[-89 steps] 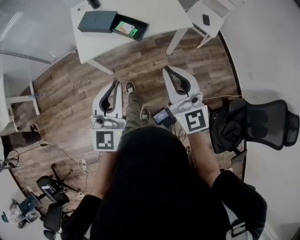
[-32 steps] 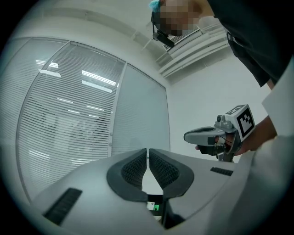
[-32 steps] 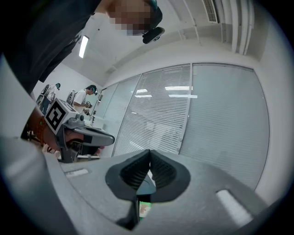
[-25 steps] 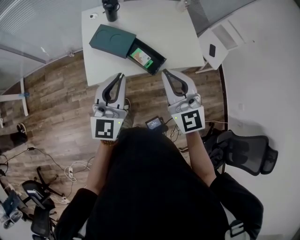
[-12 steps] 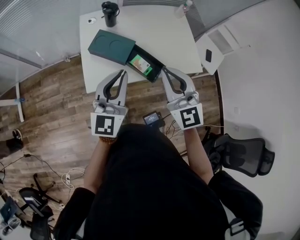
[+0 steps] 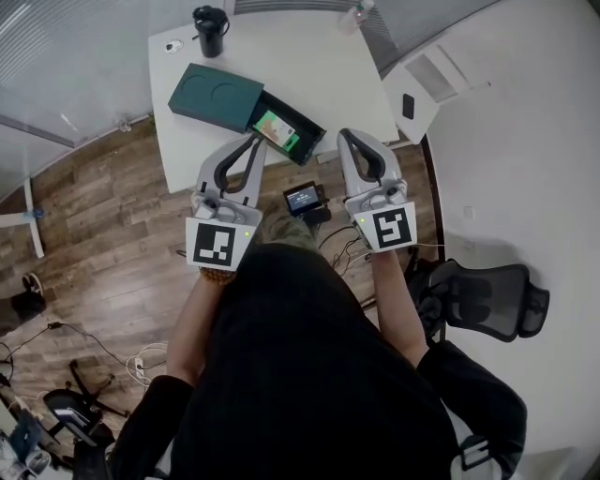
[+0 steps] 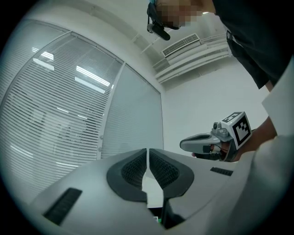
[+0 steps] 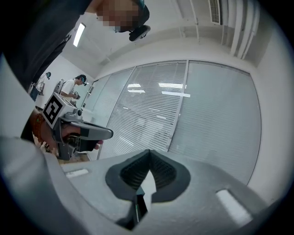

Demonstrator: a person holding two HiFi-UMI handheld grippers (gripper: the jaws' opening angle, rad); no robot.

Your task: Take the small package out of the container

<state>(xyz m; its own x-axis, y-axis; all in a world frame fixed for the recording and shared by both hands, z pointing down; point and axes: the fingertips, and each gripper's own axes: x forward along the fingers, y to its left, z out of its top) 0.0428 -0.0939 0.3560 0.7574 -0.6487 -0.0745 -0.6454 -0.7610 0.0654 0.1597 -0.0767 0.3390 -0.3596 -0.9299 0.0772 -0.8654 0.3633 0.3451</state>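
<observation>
Small package [image 6: 277, 128], green and white, lies face up in the pulled-out black drawer [image 6: 309, 141] of the container [image 6: 246, 111], which rests at an angle on the white table [image 6: 309, 56]. The dark green sleeve [image 6: 214, 97] covers the drawer's far-left part; the package sits in the uncovered part, just beside the sleeve's mouth.

The left gripper [image 6: 253, 141] has its claw pressed together, ribbed pads meeting at the tips with nothing between them. In the head view its tips show at the table's near edge, just beside the drawer's near side. The right gripper [image 6: 345, 134] also has its claw together and empty; its tips show at the table edge, to the right of the drawer's open end. Neither touches the package. Each gripper carries its marker cube at the rear, close to the person's body.

A black cup [image 6: 209, 28] stands at the table's far-left corner, well apart from the container. A small screen device [image 6: 305, 199] shows between the two grippers, near the person's waist. To the right stands a white side table [image 6: 427, 80] with a small dark thing [image 6: 408, 105] on it, and nearer, a black mesh chair [image 6: 487, 300]. Cables [image 6: 141, 352] trail over the wooden floor [image 6: 103, 206] at the left. Slatted blinds [image 7: 69, 114] behind glass fill the gripper views.
</observation>
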